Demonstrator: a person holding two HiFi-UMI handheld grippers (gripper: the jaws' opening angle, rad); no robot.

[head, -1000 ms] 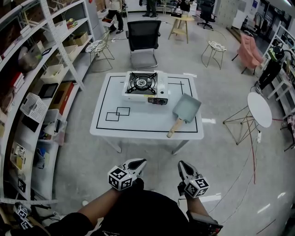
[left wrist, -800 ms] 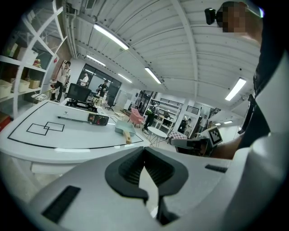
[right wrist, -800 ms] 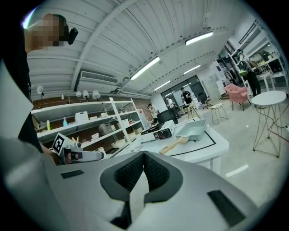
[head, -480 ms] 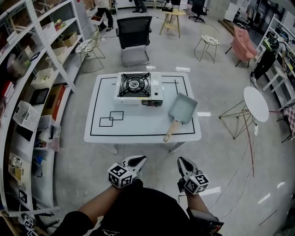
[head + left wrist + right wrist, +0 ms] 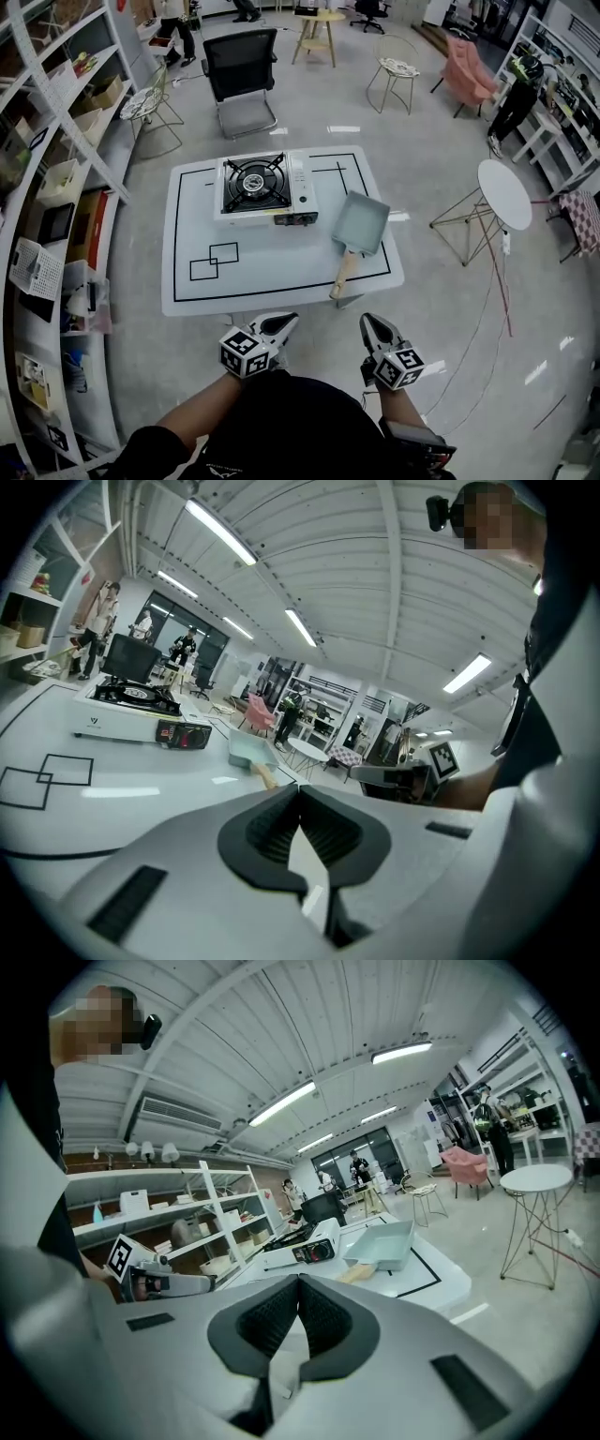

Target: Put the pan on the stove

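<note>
Nothing is done yet. My left hand-held gripper (image 5: 281,324) and right hand-held gripper (image 5: 372,327) hang at my waist, jaws pressed together and empty. Ahead on the glossy white surface (image 5: 272,267), the square pale-blue pan (image 5: 361,223) with its wooden handle lies just right of the black-grated stove (image 5: 255,185), still to be lifted.

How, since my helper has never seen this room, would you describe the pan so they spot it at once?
Find the white table in the middle of the floor. Right of the stove on it lies the pan. Unlike the stove, it is pale blue and square, with a wooden handle.
</note>
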